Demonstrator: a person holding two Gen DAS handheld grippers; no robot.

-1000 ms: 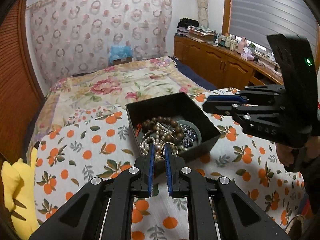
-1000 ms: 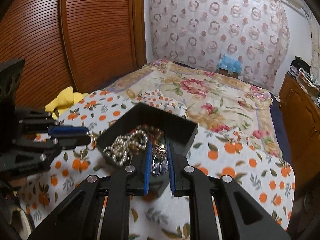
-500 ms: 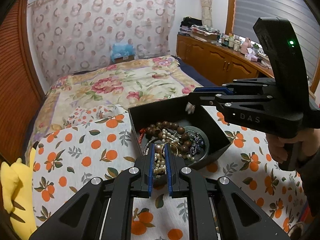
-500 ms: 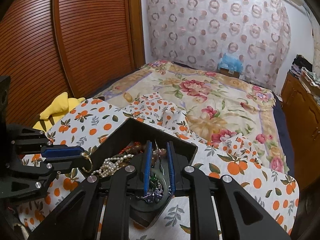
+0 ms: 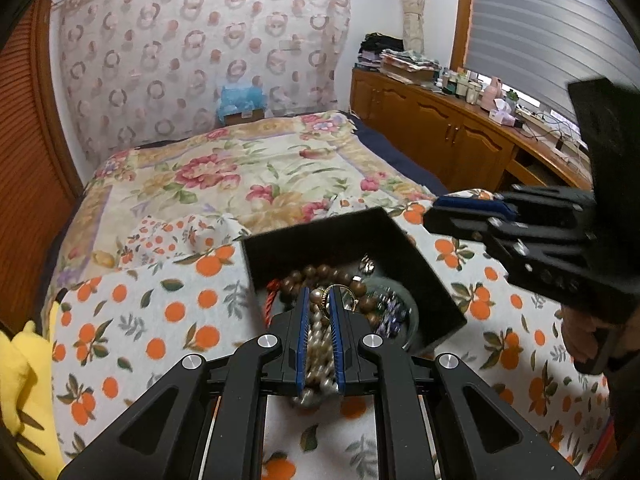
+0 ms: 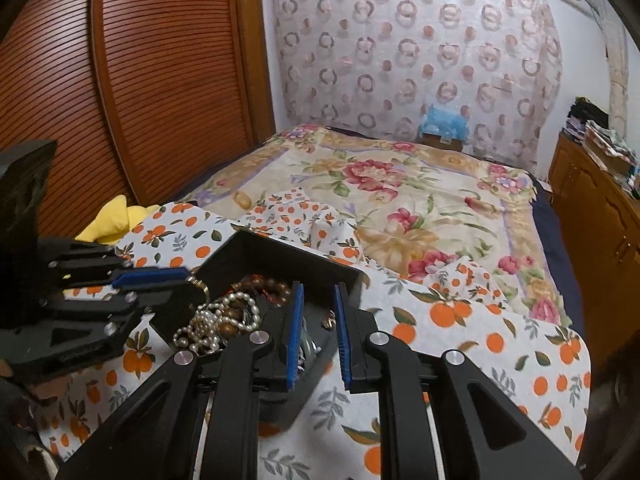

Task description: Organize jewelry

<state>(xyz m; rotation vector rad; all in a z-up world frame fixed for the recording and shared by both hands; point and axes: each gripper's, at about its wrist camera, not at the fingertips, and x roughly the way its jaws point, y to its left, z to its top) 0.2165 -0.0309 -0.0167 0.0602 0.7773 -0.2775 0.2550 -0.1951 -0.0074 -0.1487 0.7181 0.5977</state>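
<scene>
A black open box point(image 5: 436, 280) sits on the orange-print cloth and holds a heap of jewelry: brown wooden beads point(image 5: 308, 274), a green bangle point(image 5: 408, 308) and sparkly pieces. My left gripper point(image 5: 319, 300) is shut on a pearl necklace point(image 5: 318, 356) with a gold ring point(image 5: 340, 290) at its tips, over the box's near edge. The necklace hangs over the box's edge in the right wrist view point(image 6: 216, 320). My right gripper point(image 6: 318, 292) is open and empty above the box point(image 6: 280, 264), and it shows at the right of the left wrist view point(image 5: 472, 216).
The orange-print cloth point(image 5: 168, 320) lies over a floral bedspread point(image 5: 248, 172). A yellow cloth point(image 5: 20, 384) is at the left. A wooden dresser point(image 5: 460, 140) with bottles runs along the right, and a slatted wooden door point(image 6: 140, 80) stands on the left.
My right gripper opened and let its jewelry piece drop into the box, then drew back to the right. My left gripper stays shut on the pearl necklace, now pulled further over the box's edge.
</scene>
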